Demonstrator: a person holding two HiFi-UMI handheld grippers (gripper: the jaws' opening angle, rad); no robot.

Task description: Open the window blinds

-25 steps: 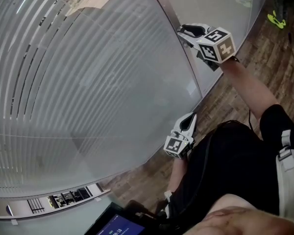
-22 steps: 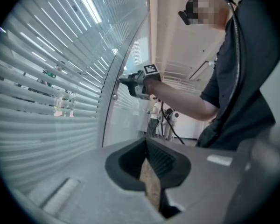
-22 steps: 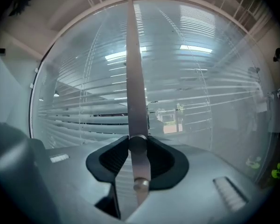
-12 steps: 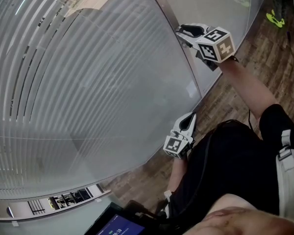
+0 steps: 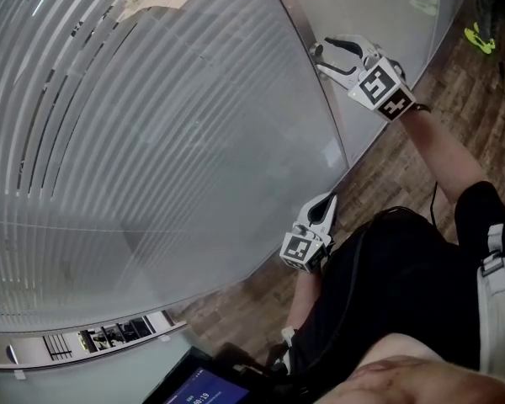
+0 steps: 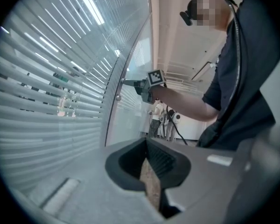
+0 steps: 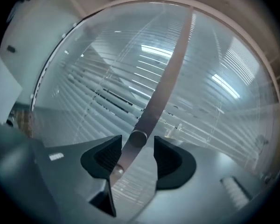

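Note:
The window blinds [image 5: 135, 141] hang behind curved glass, their slats lying nearly flat against each other. A round knob [image 7: 138, 138] sits on the metal frame strip [image 7: 170, 69] between two panes. My right gripper [image 7: 137, 155] straddles that knob, its jaws opening, with a gap on each side of the knob. In the head view the right gripper [image 5: 326, 54] reaches to the frame strip [image 5: 330, 112] at arm's length. My left gripper [image 5: 326, 204] hangs low by the person's hip, shut and empty; the left gripper view shows its jaws [image 6: 148, 161] closed together.
A second, smaller knob [image 7: 118, 170] sits lower on the same strip. A dark screen [image 5: 198, 390] stands at the bottom edge. Wood floor [image 5: 454, 116] runs along the glass, with a yellow-green object [image 5: 478, 34] at the far right. People [image 6: 161, 118] stand far off.
The right gripper has rolled about its own axis, its marker cube turning, and its jaws have spread off the knob. The left gripper has not moved.

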